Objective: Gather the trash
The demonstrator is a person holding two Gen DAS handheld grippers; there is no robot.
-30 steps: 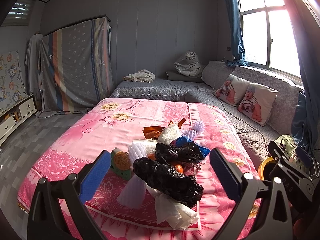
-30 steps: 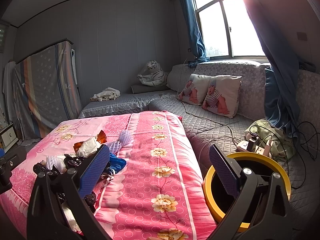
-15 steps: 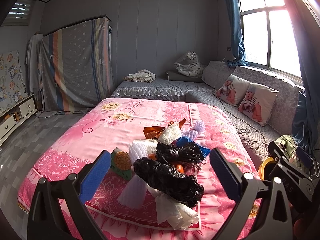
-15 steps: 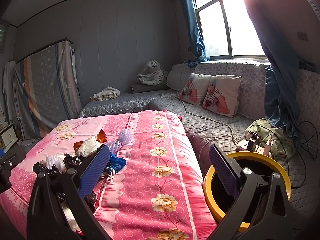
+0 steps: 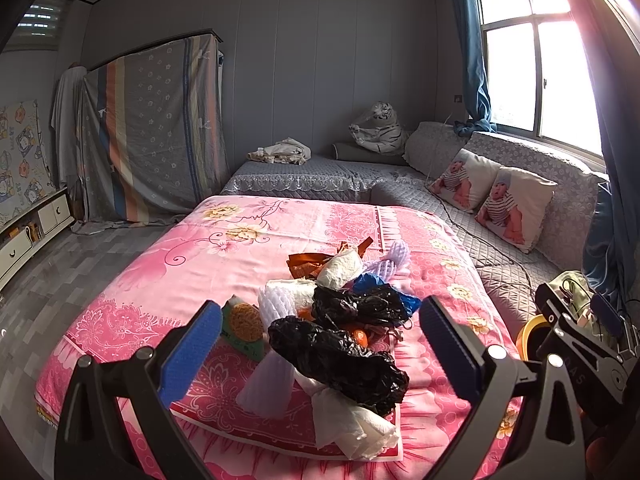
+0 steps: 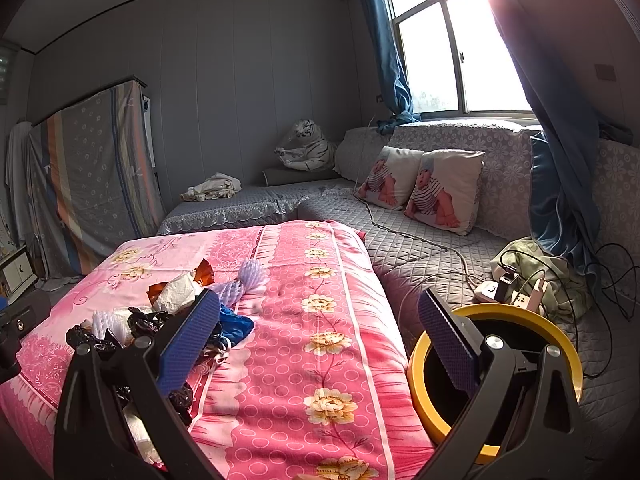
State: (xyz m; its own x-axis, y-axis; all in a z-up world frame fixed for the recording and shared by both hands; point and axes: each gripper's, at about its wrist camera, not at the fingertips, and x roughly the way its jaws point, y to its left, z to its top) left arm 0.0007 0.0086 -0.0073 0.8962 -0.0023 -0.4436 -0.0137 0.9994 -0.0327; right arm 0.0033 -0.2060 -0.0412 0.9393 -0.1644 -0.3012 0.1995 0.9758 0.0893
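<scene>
- Trash pile [image 5: 340, 320] sits on the pink bed [image 5: 200, 264], dead ahead of the left claw [image 5: 320, 352], which is nearer.
- Nearest black bag [image 5: 340, 360] runs far-left to near-right.
- Right claw [image 6: 316, 344] faces the yellow-rimmed bin [image 6: 560, 344], right of the bed.
- Both claws agape, empty.
- Count: two black bags, one bin, two claws.

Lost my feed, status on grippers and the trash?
Left gripper open, empty, aimed at trash pile on pink bed. Right gripper open, empty. Yellow-rimmed bin beside bed. Nothing blocking.
</scene>
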